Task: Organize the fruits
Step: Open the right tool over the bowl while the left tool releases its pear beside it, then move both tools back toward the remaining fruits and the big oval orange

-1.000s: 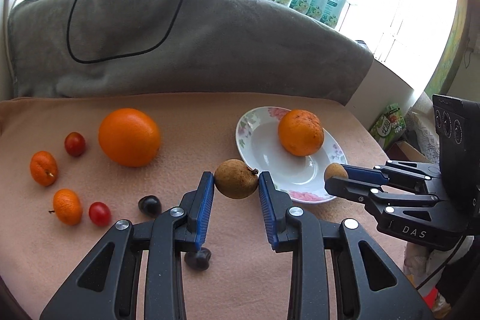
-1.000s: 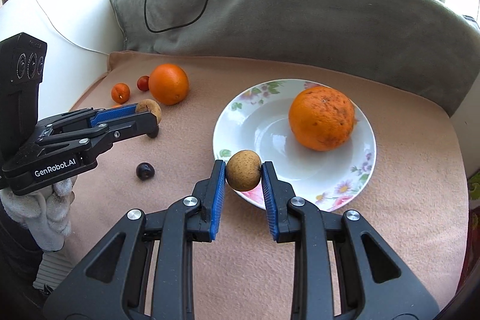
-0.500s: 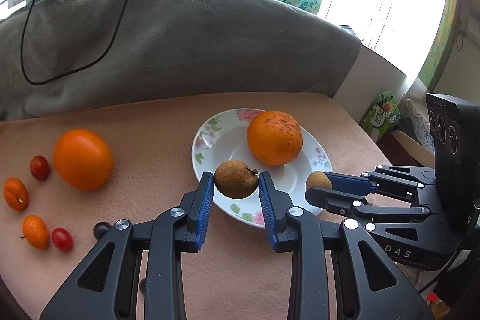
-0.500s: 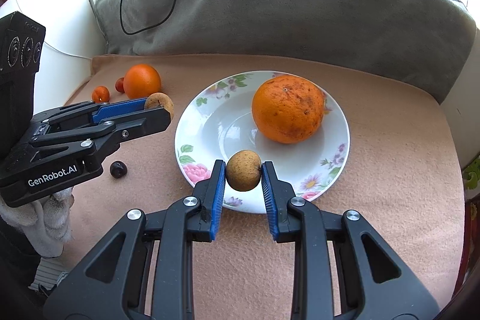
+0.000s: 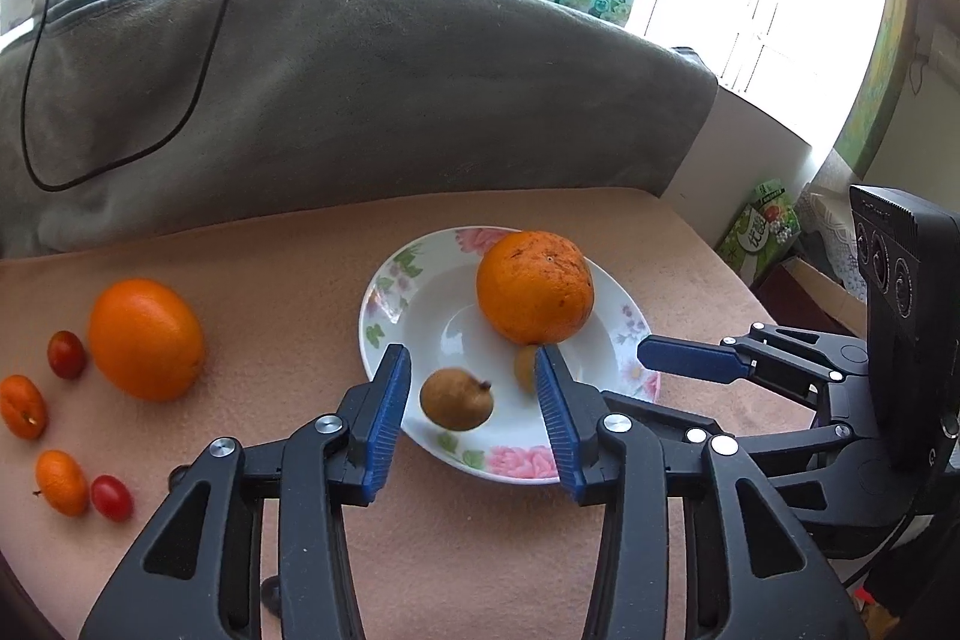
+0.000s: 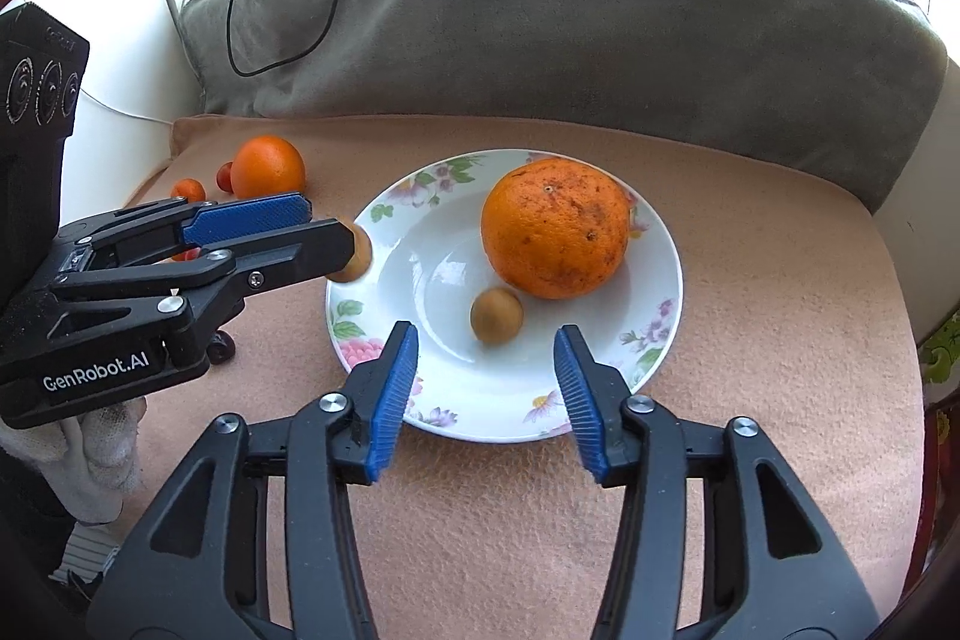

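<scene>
From your left wrist camera, your left gripper [image 5: 474, 415] fills the bottom centre of the frame, and its jaws have just been opening: the brown fruit [image 5: 456, 398] sits between the blue pads with a gap on each side, gripped by neither, over the near edge of the floral plate [image 5: 384, 304]. A large orange [image 5: 534, 287] rests in the plate at centre, with a second small brown fruit [image 5: 525, 366] just below it, half hidden by the right-hand pad. At the left of the frame, on the peach cloth [image 5: 288, 280], lie another orange [image 5: 146, 338], two cherry tomatoes [image 5: 66, 354] and small kumquats [image 5: 23, 406]. Your right gripper [image 5: 690, 361] reaches in from the right edge.

From your right wrist camera, the right gripper [image 6: 483, 388] at bottom centre has also just been opening; its jaws stand wide with nothing between them (the small brown fruit [image 6: 496, 315] now lies in the plate [image 6: 660, 268], just ahead of the pads and beside the large orange [image 6: 555, 227]). The left gripper [image 6: 312, 226] enters from the left, with its brown fruit [image 6: 359, 253] showing at its tips over the plate's left rim.
</scene>
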Tool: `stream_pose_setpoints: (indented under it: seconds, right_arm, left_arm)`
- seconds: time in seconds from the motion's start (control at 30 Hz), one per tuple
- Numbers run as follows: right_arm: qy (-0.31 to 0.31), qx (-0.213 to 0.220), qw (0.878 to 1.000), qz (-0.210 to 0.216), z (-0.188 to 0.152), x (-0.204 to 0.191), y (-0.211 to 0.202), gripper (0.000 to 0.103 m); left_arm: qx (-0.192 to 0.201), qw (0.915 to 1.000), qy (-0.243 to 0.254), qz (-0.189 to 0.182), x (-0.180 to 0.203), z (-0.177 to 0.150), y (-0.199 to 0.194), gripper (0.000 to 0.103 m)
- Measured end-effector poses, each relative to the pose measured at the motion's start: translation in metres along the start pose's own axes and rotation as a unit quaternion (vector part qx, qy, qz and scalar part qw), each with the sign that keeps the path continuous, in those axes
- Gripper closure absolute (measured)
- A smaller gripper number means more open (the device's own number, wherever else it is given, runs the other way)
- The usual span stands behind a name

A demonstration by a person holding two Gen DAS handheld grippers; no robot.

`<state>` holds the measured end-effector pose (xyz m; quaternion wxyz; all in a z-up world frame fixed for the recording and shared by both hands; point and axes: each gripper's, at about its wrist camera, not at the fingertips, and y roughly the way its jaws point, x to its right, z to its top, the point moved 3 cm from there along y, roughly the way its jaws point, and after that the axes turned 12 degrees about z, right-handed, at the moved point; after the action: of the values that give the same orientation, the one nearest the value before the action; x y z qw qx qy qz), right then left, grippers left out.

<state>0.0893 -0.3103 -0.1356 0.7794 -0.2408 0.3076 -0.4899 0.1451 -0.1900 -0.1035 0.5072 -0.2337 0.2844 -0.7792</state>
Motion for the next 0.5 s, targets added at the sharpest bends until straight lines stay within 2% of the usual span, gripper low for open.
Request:
stream_pose_setpoints:
  seconds: [0.07,0.1,0.13,0.23,0.3,0.4,0.5]
  right_arm:
    - [-0.003,0.001,1.0,-0.002,0.0003,-0.0007,-0.0009,0.051]
    - [-0.004,0.001,1.0,-0.003,0.0002,-0.0008,-0.0013,0.05]
    - [-0.004,0.001,1.0,-0.004,0.0002,-0.0005,-0.0019,0.047]
    - [-0.006,0.005,1.0,-0.007,-0.0004,-0.0009,-0.0044,0.034]
    - [-0.008,0.008,1.0,-0.008,-0.0006,-0.0018,-0.0059,0.032]
    - [-0.011,0.009,1.0,-0.013,-0.0002,-0.0031,-0.0075,0.026]
    - [-0.014,0.01,1.0,-0.015,-0.0003,-0.0055,-0.0087,0.021]
  left_arm:
    - [0.001,1.0,0.0,0.002,0.0002,0.0008,0.0,0.06]
    - [0.002,1.0,0.0,0.002,0.0,0.001,-0.0005,0.054]
    - [0.004,1.0,-0.001,0.003,0.0,0.0011,-0.0011,0.048]
    - [0.01,0.9999,-0.001,0.003,0.0001,0.0022,-0.0034,0.043]
    - [0.013,0.9999,-0.002,0.008,-0.0004,0.0027,-0.0054,0.035]
    - [0.017,0.9997,-0.006,0.014,-0.002,0.004,-0.0072,0.034]
    - [0.017,0.9994,-0.009,0.028,-0.0044,0.0051,-0.0081,0.025]
